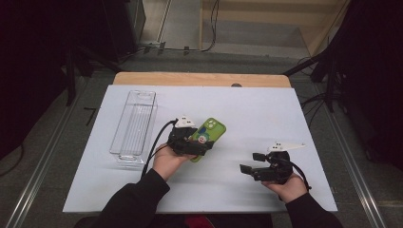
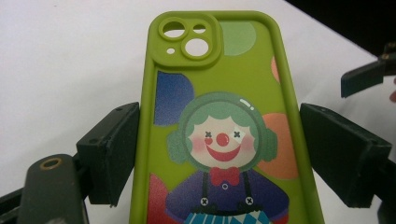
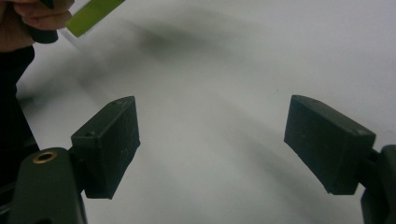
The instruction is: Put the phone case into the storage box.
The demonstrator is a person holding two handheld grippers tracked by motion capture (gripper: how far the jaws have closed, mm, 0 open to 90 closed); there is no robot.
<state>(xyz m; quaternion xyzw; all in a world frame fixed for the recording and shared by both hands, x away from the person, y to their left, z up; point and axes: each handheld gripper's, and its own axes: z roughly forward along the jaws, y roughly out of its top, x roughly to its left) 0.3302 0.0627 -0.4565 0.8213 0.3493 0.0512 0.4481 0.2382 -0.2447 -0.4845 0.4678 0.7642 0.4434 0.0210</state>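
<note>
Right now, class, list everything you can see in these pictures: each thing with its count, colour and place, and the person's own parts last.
phone case: one, lime green with a clown print, camera cut-outs at the far end, held between the left gripper's jaws above the sheet
clear tray: one, transparent, long and narrow, on the left part of the sheet
white sheet: one, covers the tabletop
wooden table: one, light wood, edge shows beyond the sheet
left gripper: one, black, jaws at the case's two long edges
right gripper: one, black, jaws apart with nothing between them, at the right over the sheet
sleeves: two, dark, at the bottom edge
</note>
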